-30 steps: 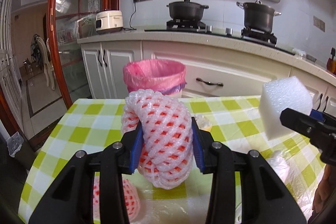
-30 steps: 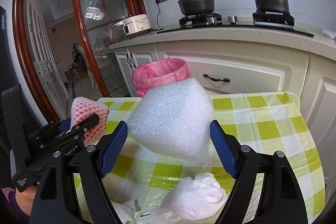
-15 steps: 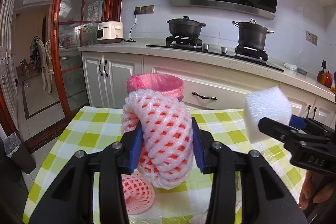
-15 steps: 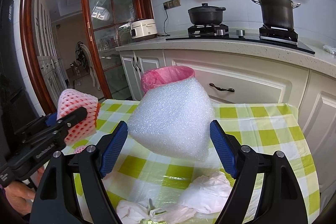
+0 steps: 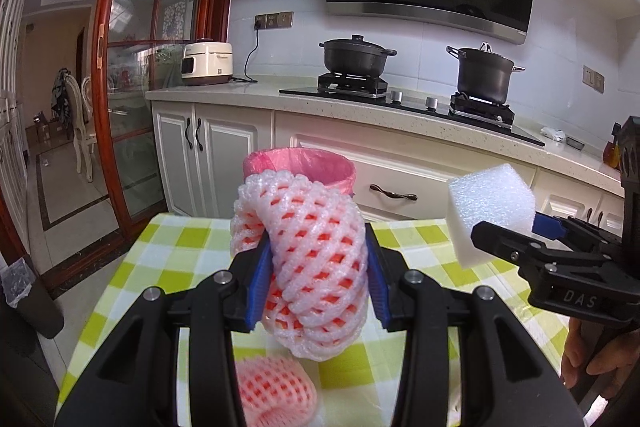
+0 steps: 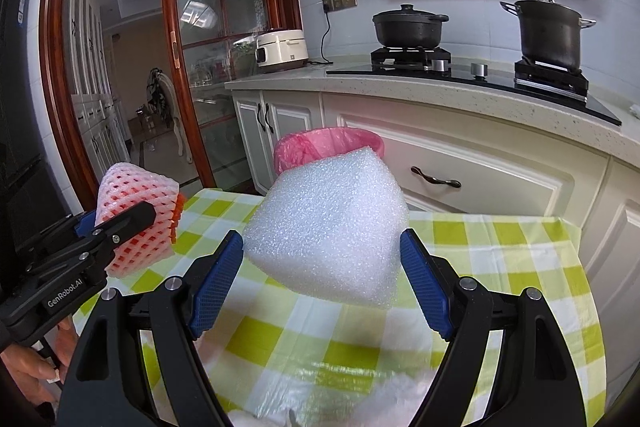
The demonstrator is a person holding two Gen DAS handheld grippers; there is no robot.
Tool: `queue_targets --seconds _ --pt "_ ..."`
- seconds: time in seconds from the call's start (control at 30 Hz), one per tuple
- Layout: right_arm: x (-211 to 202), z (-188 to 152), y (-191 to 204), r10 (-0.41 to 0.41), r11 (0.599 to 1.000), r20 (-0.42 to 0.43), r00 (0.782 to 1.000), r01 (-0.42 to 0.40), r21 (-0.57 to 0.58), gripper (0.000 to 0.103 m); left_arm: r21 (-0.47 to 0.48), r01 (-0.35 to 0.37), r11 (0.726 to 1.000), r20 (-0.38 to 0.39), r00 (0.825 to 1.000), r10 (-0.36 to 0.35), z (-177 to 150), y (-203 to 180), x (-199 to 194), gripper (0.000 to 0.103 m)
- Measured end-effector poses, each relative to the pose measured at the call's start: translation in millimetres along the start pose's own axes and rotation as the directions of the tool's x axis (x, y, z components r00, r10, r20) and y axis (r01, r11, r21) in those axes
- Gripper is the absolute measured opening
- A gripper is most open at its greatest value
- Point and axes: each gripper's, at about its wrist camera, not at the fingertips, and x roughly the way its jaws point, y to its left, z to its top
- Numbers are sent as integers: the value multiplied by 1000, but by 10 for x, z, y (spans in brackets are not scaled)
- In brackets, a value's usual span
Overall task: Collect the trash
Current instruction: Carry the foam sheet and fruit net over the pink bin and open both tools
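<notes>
My left gripper (image 5: pixel 316 259) is shut on a pink foam fruit net (image 5: pixel 320 227) and holds it in the air above the green-check table (image 5: pixel 168 251). My right gripper (image 6: pixel 322 259) is shut on a white foam block (image 6: pixel 332 219), also held above the table. Each gripper shows in the other's view: the right gripper (image 5: pixel 500 239) with its foam block (image 5: pixel 490 203), the left gripper (image 6: pixel 120 223) with its net (image 6: pixel 136 195). A bin with a pink liner (image 5: pixel 320 167) (image 6: pixel 332 143) stands beyond the table's far edge, partly hidden by the held things.
A second pink foam net (image 5: pixel 272 391) lies on the table below my left gripper. Crumpled white plastic (image 6: pixel 360 403) lies at the near edge. White cabinets (image 6: pixel 480 179), a hob with two pots (image 5: pixel 356 55) and a rice cooker (image 5: pixel 206 63) stand behind. A glass sliding door (image 5: pixel 132 67) is left.
Both grippers have risen and moved forward with their loads. The table has sunk lower in both views, and more of the cooker hood and upper cabinets shows.
</notes>
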Motion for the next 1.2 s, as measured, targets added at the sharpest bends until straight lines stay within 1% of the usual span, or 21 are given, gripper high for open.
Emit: queue_targets --seconds 0.17,0.27,0.43,0.53,0.6,0.8,0.87,0.97,1.1,1.17,1.2 --pt "217 190 -36 9 1000 4 1000 -9 -13 76 9 10 1000 0 1000 -10 207 71 213 41" --pt "375 313 -85 13 1000 7 1000 -13 -17 76 20 18 1000 -5 1000 -18 360 100 398 41" --pt "714 530 -176 24 999 1 1000 -24 -38 76 13 33 999 -21 999 -32 629 203 779 41" --pt "981 683 -249 51 997 -4 999 -51 -52 76 40 49 998 -19 999 -48 819 253 1083 43" --pt "1189 792 -298 57 996 -3 998 -57 -68 76 58 46 997 -14 999 -45 926 281 1270 43" --pt "1844 1120 -463 92 994 -18 996 -93 -57 76 84 58 995 -15 998 -57 1249 371 1935 43" --pt "2034 1197 -487 98 993 -18 995 -99 -61 76 67 73 995 -21 997 -72 1332 433 2180 43" --pt "2305 1305 -521 112 991 -12 994 -112 -71 76 53 74 996 -24 997 -73 1422 513 2513 43" --pt "2688 1395 -607 133 989 -15 991 -134 -66 77 24 87 996 -40 996 -86 1479 635 2911 45" --pt "2849 1421 -645 157 986 -21 987 -158 -58 79 16 93 996 -49 995 -92 1475 683 3128 46" --pt "2960 1432 -662 167 984 -20 986 -168 -63 79 16 93 995 -54 994 -92 1472 698 3214 50"
